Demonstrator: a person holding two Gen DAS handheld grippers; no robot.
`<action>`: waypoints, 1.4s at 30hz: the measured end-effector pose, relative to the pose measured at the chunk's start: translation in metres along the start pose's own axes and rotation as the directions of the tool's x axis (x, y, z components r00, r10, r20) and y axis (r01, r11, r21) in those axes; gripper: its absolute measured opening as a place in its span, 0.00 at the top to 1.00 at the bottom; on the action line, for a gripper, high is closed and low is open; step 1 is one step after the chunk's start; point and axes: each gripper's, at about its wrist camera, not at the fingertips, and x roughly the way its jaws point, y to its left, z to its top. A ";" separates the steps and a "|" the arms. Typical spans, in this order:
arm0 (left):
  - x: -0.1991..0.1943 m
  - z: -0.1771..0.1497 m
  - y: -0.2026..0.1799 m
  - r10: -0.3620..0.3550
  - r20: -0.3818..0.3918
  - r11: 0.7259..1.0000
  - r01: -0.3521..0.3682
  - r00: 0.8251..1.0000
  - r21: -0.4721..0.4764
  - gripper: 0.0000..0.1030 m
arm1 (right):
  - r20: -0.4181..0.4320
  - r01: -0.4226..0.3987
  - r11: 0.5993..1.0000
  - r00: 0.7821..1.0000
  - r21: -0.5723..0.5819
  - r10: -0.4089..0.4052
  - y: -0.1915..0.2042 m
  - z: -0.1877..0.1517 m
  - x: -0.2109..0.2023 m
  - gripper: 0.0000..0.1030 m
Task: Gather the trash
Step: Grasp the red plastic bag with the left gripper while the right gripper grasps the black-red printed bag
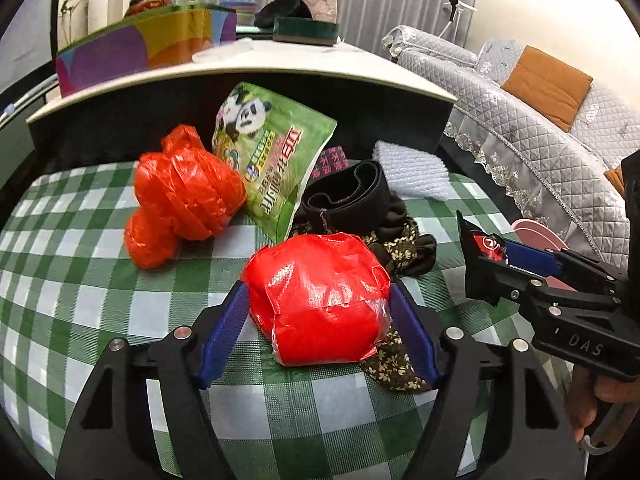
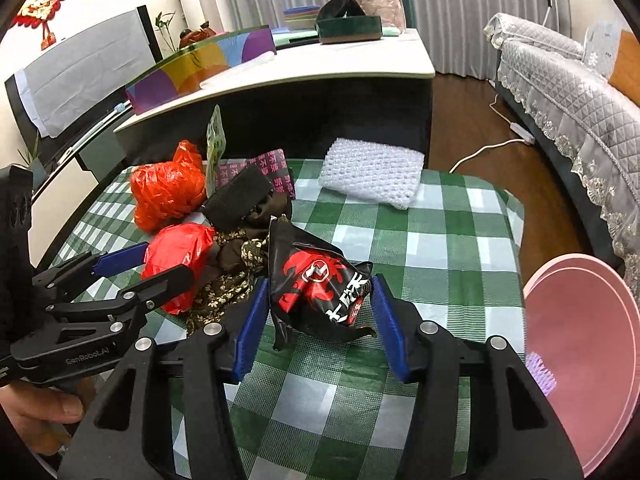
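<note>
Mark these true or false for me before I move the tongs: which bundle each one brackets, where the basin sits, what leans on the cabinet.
1. The left tongs straddle a red plastic bundle. True.
2. The right tongs straddle a green panda pouch. False: a black and red snack wrapper.
3. The pink basin is right of the right tongs. True.
4. The bubble wrap is inside the basin. False: it lies on the checked cloth.

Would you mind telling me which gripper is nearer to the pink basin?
Right. The right gripper, closed on a black snack wrapper, sits just beside the pink basin. The left gripper, around a red bundle, is farther away across the table.
</note>
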 end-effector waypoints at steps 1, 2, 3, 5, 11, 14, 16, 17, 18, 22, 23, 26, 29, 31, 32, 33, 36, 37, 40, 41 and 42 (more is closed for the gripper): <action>-0.004 0.000 0.000 0.003 0.009 1.000 -0.004 1.000 0.004 0.33 | 0.007 0.003 1.000 1.000 -0.002 -0.003 0.000 0.000 -0.004 0.50; -0.007 0.000 0.000 0.006 0.016 1.000 -0.006 1.000 0.006 0.33 | 0.012 0.005 1.000 1.000 -0.003 -0.005 0.001 0.001 -0.007 0.50; -0.011 0.000 -0.001 0.008 0.023 1.000 -0.008 1.000 0.007 0.33 | 0.016 0.007 1.000 1.000 -0.004 -0.007 0.001 0.001 -0.009 0.50; -0.017 0.000 -0.001 0.011 0.036 1.000 -0.012 0.999 0.011 0.33 | 0.033 0.013 1.000 0.999 -0.010 -0.012 0.002 0.001 -0.018 0.50; -0.038 -0.002 -0.005 0.024 0.076 0.999 -0.026 0.997 0.025 0.33 | 0.081 0.026 0.999 0.996 -0.023 -0.025 0.007 0.001 -0.045 0.50; -0.049 -0.003 -0.009 0.031 0.099 0.999 -0.035 0.995 0.036 0.33 | 0.102 0.035 0.999 0.994 -0.027 -0.032 0.010 0.000 -0.059 0.50; -0.057 -0.004 -0.011 0.033 0.114 0.998 -0.038 0.993 0.042 0.33 | 0.116 0.038 0.999 0.993 -0.027 -0.034 0.011 -0.001 -0.069 0.50; -0.060 -0.004 -0.012 0.034 0.121 0.998 -0.040 0.992 0.045 0.33 | 0.122 0.039 0.999 0.992 -0.027 -0.036 0.011 -0.002 -0.073 0.50; -0.064 -0.005 -0.014 0.034 0.128 0.998 -0.041 0.991 0.049 0.33 | 0.131 0.042 0.999 0.991 -0.028 -0.038 0.012 -0.002 -0.079 0.50; -0.080 -0.006 -0.019 0.032 0.165 0.997 -0.043 0.986 0.064 0.33 | 0.154 0.047 0.999 0.987 -0.022 -0.043 0.011 -0.004 -0.096 0.50; -0.085 -0.007 -0.021 0.031 0.175 0.997 -0.044 0.984 0.070 0.33 | 0.161 0.048 0.999 0.986 -0.019 -0.044 0.011 -0.005 -0.101 0.50; -0.094 -0.009 -0.025 0.031 0.190 0.996 -0.047 0.981 0.081 0.33 | 0.178 0.051 0.999 0.983 -0.016 -0.047 0.011 -0.006 -0.113 0.50; -0.103 -0.010 -0.028 0.029 0.204 0.995 -0.048 0.979 0.090 0.33 | 0.195 0.054 0.998 0.980 -0.013 -0.050 0.011 -0.006 -0.123 0.50; -0.108 -0.011 -0.029 0.027 0.213 0.994 -0.048 0.977 0.094 0.33 | 0.204 0.058 0.998 0.977 -0.012 -0.054 0.011 -0.008 -0.130 0.50; -0.111 -0.011 -0.030 0.025 0.217 0.994 -0.047 0.976 0.095 0.33 | 0.206 0.061 0.998 0.977 -0.012 -0.057 0.011 -0.008 -0.131 0.50; -0.112 -0.011 -0.030 0.023 0.220 0.994 -0.045 0.975 0.096 0.33 | 0.208 0.064 0.998 0.976 -0.010 -0.060 0.010 -0.009 -0.133 0.50; -0.117 -0.010 -0.033 0.017 0.232 0.994 -0.041 0.972 0.102 0.33 | 0.214 0.074 0.997 0.974 0.002 -0.072 0.004 -0.012 -0.140 0.50; -0.119 -0.010 -0.034 0.014 0.236 0.994 -0.040 0.972 0.104 0.33 | 0.219 0.076 0.997 0.973 0.006 -0.076 0.003 -0.012 -0.142 0.50; -0.120 -0.011 -0.039 0.011 0.239 0.993 -0.038 0.971 0.109 0.33 | 0.238 0.088 0.996 0.967 0.020 -0.090 -0.005 -0.012 -0.153 0.50; -0.120 -0.011 -0.040 0.009 0.240 0.994 -0.036 0.971 0.108 0.33 | 0.243 0.091 0.996 0.965 0.023 -0.094 -0.007 -0.012 -0.155 0.50; -0.119 -0.011 -0.042 0.006 0.240 0.994 -0.033 0.971 0.107 0.33 | 0.248 0.095 0.995 0.964 0.028 -0.099 -0.011 -0.012 -0.158 0.50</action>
